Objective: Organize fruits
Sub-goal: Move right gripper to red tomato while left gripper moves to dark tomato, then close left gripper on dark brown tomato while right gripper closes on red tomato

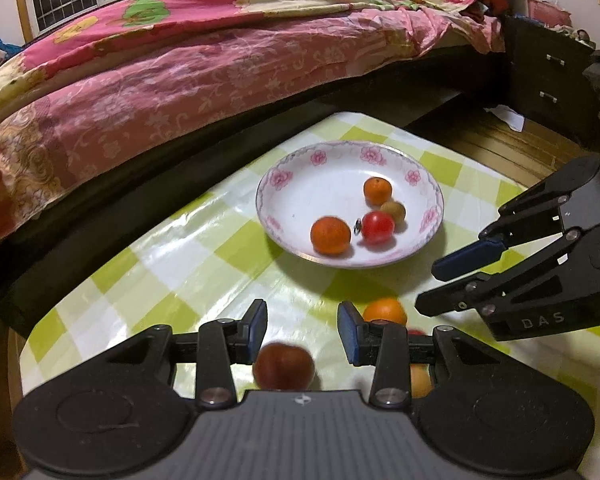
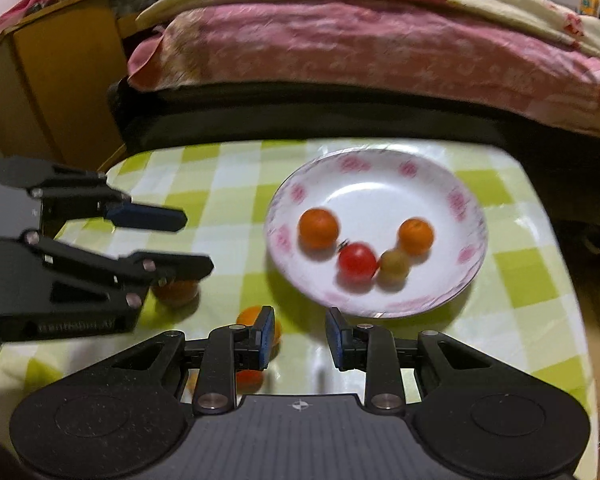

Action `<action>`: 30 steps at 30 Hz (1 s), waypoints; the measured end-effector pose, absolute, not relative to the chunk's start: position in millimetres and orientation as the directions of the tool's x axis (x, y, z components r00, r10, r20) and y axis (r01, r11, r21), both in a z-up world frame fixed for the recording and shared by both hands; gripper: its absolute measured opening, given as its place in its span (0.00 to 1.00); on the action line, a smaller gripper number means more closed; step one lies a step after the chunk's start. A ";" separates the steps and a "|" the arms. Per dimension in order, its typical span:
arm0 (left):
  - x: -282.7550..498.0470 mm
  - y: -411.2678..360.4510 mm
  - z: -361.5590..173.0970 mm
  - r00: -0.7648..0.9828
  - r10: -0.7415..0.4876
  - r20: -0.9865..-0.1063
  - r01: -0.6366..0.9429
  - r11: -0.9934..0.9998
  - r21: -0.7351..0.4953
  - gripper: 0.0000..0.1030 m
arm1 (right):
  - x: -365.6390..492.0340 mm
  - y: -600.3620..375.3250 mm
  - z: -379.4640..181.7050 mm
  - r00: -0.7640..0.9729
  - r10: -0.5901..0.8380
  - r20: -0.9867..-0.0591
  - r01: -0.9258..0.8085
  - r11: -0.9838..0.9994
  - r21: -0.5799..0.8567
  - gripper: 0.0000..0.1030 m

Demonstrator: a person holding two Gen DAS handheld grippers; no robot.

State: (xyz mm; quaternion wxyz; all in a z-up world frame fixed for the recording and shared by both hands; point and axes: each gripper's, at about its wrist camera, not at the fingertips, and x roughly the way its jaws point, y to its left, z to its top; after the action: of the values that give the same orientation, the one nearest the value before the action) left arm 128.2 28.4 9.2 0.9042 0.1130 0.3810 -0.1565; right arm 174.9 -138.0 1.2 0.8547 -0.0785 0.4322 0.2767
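Observation:
A white floral plate [image 1: 300, 168] [image 2: 380, 184] holds two small oranges [image 1: 331, 235], [image 1: 377, 190], a red tomato [image 1: 377, 226] [image 2: 357, 261] and a brownish fruit [image 1: 394, 211]. My left gripper [image 1: 302, 328] is open, low over the table, with a dark red fruit [image 1: 284, 366] lying between and below its fingers. An orange [image 1: 384, 310] lies just right of it. My right gripper [image 2: 299, 334] is open and empty before the plate, with an orange [image 2: 249, 315] beside its left finger. Another orange fruit [image 2: 176, 292] lies under the left gripper in the right wrist view.
The green-and-white checked tablecloth [image 1: 172, 264] covers a small table with edges close on all sides. A bed with a pink quilt [image 1: 180, 64] stands right behind it. A dark drawer unit [image 1: 548, 76] is at the far right.

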 end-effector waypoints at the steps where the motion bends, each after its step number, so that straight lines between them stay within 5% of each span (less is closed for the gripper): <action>1: 125.4 31.1 7.4 0.657 -0.194 -0.728 0.371 0.924 0.089 0.44 | 173.5 -137.1 -0.1 0.463 0.407 -0.788 -0.543 0.832 0.110 0.25; 11: 122.7 40.7 -13.2 0.638 -0.149 -0.756 0.362 0.924 0.123 0.45 | 163.4 -124.6 -15.0 0.369 0.421 -0.828 -0.567 0.809 0.158 0.27; 18: 129.6 38.0 -24.0 0.615 -0.181 -0.768 0.372 0.925 0.081 0.55 | 164.2 -126.0 -17.0 0.361 0.431 -0.827 -0.549 0.815 0.185 0.29; 30: 139.1 30.5 -40.0 0.563 -0.215 -0.798 0.362 0.932 0.004 0.55 | 170.6 -124.2 -24.0 0.325 0.459 -0.827 -0.519 0.817 0.249 0.29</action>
State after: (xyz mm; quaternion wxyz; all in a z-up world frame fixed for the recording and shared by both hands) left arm 139.1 30.5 -40.0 0.8800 0.0836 0.4379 -0.1640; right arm 170.6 -124.2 -24.0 0.8133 -0.0305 0.4973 0.3007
